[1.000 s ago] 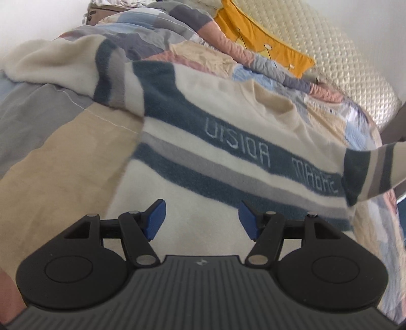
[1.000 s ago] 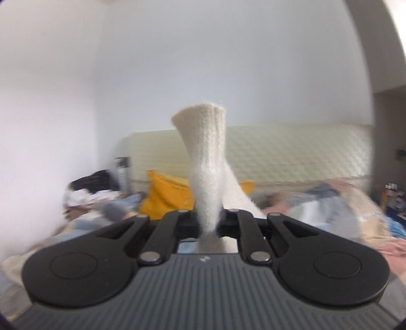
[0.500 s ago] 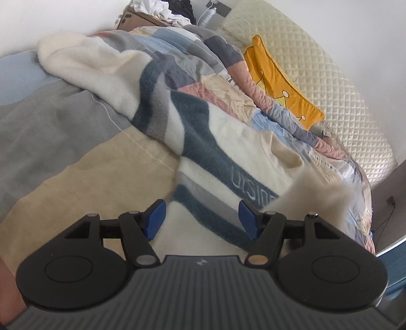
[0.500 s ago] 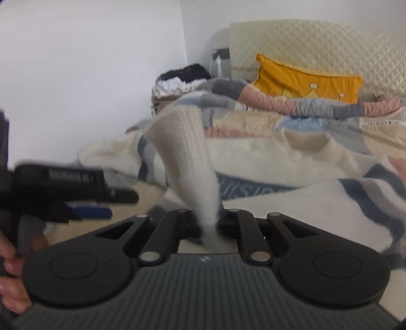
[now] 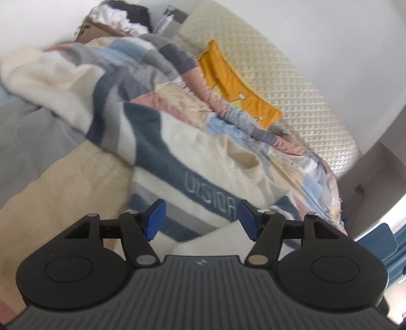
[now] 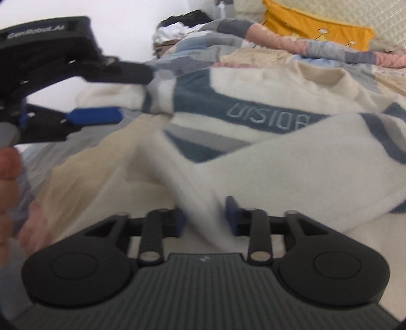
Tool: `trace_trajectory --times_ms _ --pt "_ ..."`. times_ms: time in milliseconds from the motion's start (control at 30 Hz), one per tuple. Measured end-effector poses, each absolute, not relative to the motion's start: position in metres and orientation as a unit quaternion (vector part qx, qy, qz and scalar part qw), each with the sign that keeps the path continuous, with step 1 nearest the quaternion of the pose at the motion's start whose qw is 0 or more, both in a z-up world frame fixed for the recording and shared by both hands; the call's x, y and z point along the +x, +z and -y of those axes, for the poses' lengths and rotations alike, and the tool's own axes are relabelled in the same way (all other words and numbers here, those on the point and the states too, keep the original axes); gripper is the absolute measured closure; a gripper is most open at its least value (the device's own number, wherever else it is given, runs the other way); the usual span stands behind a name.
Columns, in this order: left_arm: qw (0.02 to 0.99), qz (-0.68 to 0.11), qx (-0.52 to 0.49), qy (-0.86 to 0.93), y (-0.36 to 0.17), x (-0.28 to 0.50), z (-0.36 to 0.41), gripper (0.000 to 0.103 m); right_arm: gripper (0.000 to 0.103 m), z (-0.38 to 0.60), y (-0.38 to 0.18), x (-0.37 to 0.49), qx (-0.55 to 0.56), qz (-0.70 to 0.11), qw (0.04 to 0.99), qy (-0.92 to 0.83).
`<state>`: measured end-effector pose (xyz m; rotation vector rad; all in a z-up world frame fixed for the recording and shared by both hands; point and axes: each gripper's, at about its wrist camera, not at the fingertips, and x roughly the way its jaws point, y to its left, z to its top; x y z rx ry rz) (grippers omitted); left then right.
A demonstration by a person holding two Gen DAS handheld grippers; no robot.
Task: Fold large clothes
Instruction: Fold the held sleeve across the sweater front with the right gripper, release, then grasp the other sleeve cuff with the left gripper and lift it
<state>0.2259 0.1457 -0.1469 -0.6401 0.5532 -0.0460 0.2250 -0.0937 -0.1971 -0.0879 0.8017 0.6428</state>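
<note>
Both tongs are seen over a cream sweater (image 5: 203, 142) spread on a bed. On the left gripper (image 5: 201, 219) the blue pads (image 5: 154, 218) are held wide apart, with nothing between them, above the sweater's dark teal stripe. On the right gripper (image 6: 204, 219) the pads (image 6: 232, 218) are parted, and a cream sleeve (image 6: 291, 162) is seen running between them; whether the fabric is touched by either pad cannot be told, as the cuff end is smeared by motion. The sleeve is laid across the sweater's body from 3 o'clock toward 6 o'clock in the right wrist view, and the end of the lettering on the teal stripe is covered by it.

In the right wrist view the left gripper (image 6: 94, 115) is seen side-on at 9 o'clock, with the person's hand (image 6: 7, 193) at the frame edge below it.

A patchwork quilt (image 5: 63, 182) in tan, grey, pink and pale blue is spread under the sweater, bunched into a ridge at 12 o'clock. A yellow cushion (image 5: 236, 83) is propped against a quilted cream headboard (image 5: 291, 83) at 1 o'clock in the left wrist view. A heap of white and dark clothes (image 5: 121, 15) is piled at 11 o'clock beside the white wall. A blue object (image 5: 378, 238) at 3 o'clock is cut off and cannot be identified.

The sweater's hem is hidden behind the gripper bodies, and its far sleeve at 10 o'clock is blurred.
</note>
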Motion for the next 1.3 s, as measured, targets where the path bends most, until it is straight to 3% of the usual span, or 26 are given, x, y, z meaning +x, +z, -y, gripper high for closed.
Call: trace_trajectory --times_ms 33,300,433,633,833,1067,1300 --pt "0.915 -0.264 -0.304 -0.027 -0.144 0.224 -0.143 0.035 0.045 0.097 -0.193 0.221 -0.040 -0.386 0.864 0.321" --pt "0.920 -0.300 -0.245 -0.068 -0.147 0.225 -0.107 0.035 0.044 0.147 -0.167 0.200 -0.005 -0.387 0.862 0.327" --pt "0.924 -0.323 -0.197 -0.066 -0.155 0.230 -0.090 0.035 0.044 0.185 -0.180 0.223 0.074 -0.401 0.872 0.269" --pt "0.917 -0.360 -0.157 -0.067 -0.174 0.242 -0.069 0.036 0.043 0.203 -0.175 0.238 0.105 -0.360 0.897 0.236" --pt "0.901 -0.418 -0.110 -0.048 -0.204 0.259 -0.043 0.039 0.059 0.207 -0.182 0.257 0.108 -0.344 0.909 0.207" --pt "0.896 -0.440 -0.055 -0.021 -0.218 0.271 -0.027 0.039 0.060 0.201 -0.214 0.268 0.093 -0.384 0.898 0.196" --pt "0.907 -0.412 -0.086 -0.022 -0.203 0.267 -0.040 0.039 0.060 0.200 -0.216 0.266 0.084 -0.388 0.896 0.197"
